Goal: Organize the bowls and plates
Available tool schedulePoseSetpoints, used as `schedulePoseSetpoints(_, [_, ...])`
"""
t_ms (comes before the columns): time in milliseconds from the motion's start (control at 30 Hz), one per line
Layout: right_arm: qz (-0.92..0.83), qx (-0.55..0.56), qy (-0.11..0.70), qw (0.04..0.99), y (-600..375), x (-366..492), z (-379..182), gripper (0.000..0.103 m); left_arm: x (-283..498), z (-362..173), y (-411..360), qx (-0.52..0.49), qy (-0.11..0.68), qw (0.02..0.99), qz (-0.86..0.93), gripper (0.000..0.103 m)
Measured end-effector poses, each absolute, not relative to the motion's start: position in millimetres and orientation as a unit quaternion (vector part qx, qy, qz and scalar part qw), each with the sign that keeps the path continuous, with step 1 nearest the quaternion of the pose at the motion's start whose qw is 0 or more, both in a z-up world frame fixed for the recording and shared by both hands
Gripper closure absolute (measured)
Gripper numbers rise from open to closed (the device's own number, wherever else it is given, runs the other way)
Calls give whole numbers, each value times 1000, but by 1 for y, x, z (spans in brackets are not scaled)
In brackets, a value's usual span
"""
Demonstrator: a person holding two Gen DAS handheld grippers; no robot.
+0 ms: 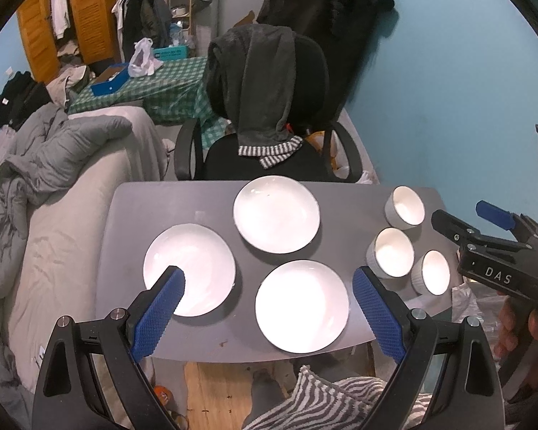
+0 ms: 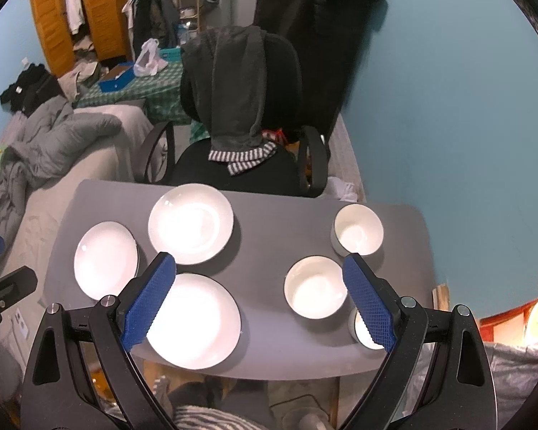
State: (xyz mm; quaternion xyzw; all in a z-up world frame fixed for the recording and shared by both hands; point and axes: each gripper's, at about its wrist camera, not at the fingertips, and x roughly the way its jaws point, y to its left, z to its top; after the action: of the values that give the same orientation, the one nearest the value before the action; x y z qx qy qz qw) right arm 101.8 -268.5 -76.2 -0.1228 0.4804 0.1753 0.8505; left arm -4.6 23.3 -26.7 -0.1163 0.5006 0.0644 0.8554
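Plates (image 1: 276, 214), round glossy white, and ribbed bowls (image 1: 390, 252) dot the smooth grey surface (image 1: 344, 215); both tongs (image 1: 269, 313) (image 2: 258, 301) gape wide.

A black office chair (image 1: 269, 114) stood draped with a dark grey towel (image 1: 265, 82). Left of the chair lay a grey duvet (image 1: 53, 154); behind it, a green checked tablecloth (image 1: 161, 86) carried a blue box (image 1: 109, 79).

Bedroom — bed (image 1: 64, 193), wardrobe (image 1: 89, 10), hung clothes (image 1: 147, 14).

Three white plates (image 2: 190, 223) and three bowls (image 2: 315, 286) sit apart on the grey table (image 2: 262, 258).
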Motion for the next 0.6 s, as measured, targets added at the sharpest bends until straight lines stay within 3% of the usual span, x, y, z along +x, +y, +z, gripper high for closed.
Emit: schedulePoseSetpoints(600, [192,-196,494,825,-237,111,-137,10,-8,-99,44,-59,547,832,76,7])
